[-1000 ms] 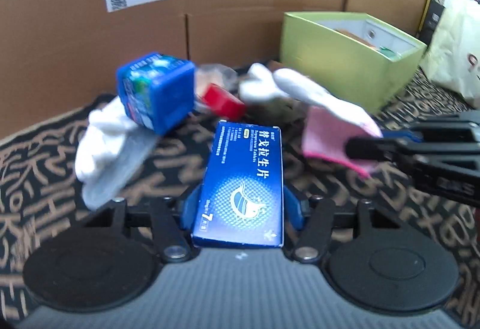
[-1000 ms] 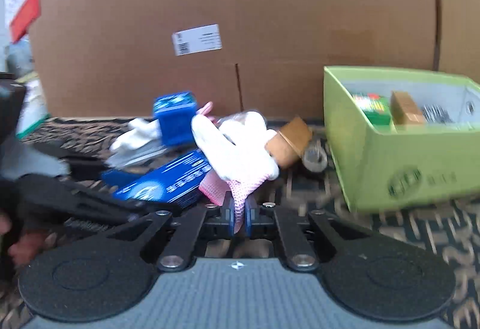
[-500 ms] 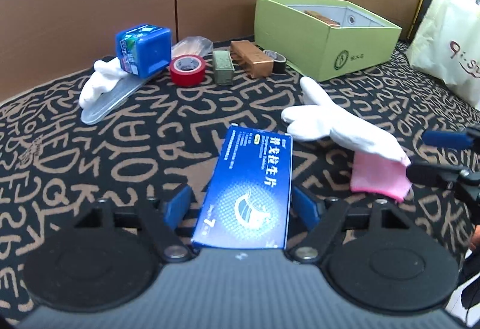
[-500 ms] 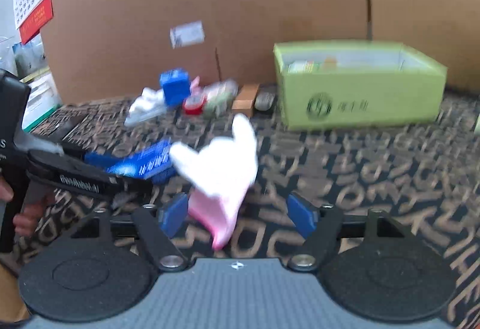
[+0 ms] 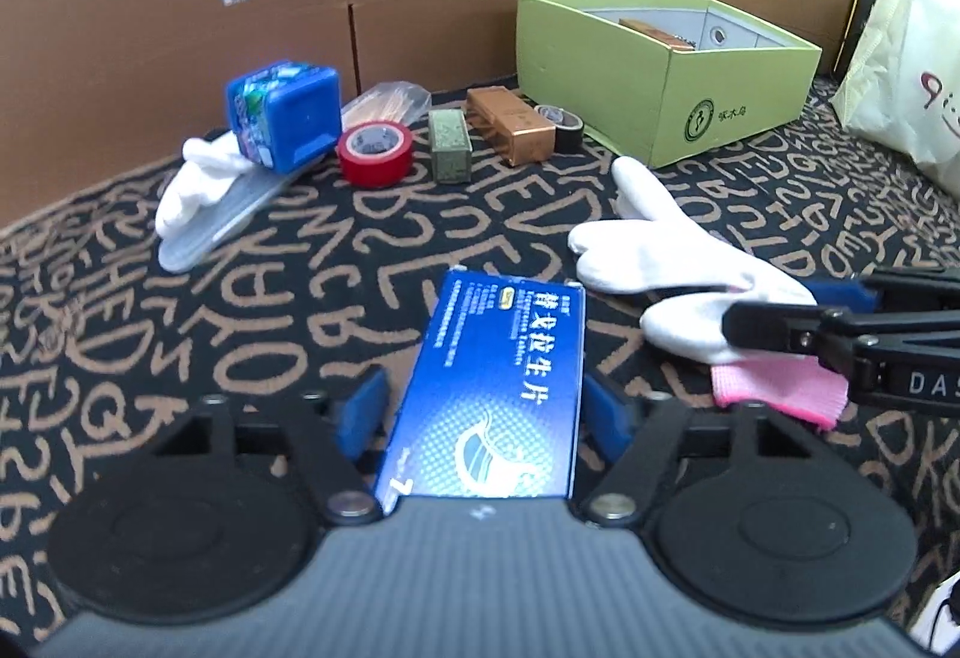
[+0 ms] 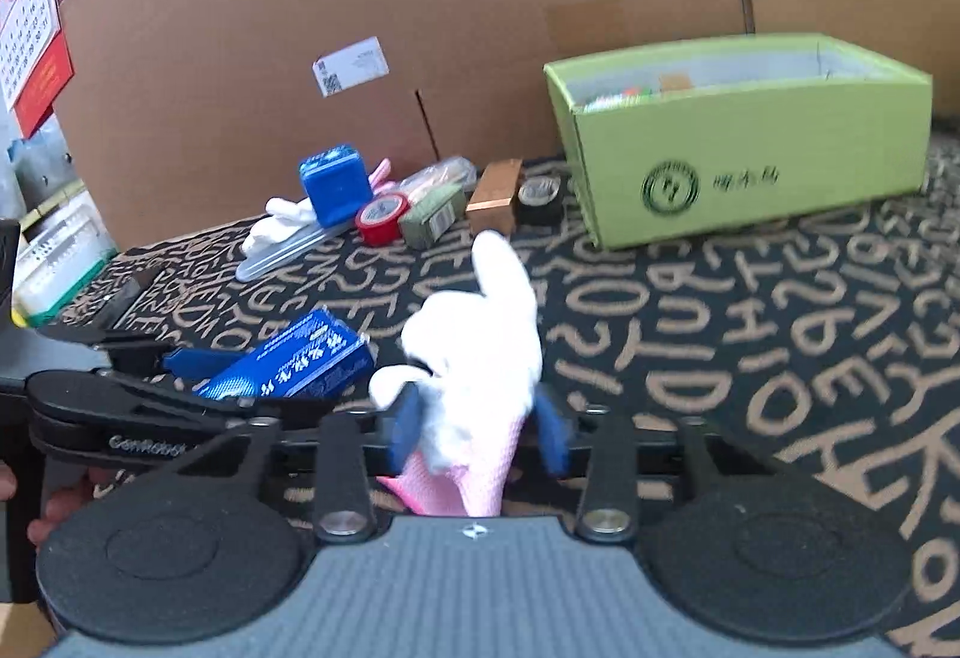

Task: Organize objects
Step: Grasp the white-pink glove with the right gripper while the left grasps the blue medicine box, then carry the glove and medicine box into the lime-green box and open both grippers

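Left tongs (image 5: 486,406): spread, blue pads either side of the pill box (image 5: 489,388), which lies flat on the worktop (image 5: 270,298).
Right tongs (image 6: 477,427): spread around a white glove (image 6: 480,346) with pink cuff, just beside the pill box.
Far edge: green box (image 5: 666,75), red tape (image 5: 375,153), blue cube (image 5: 285,114), second glove (image 5: 195,178).
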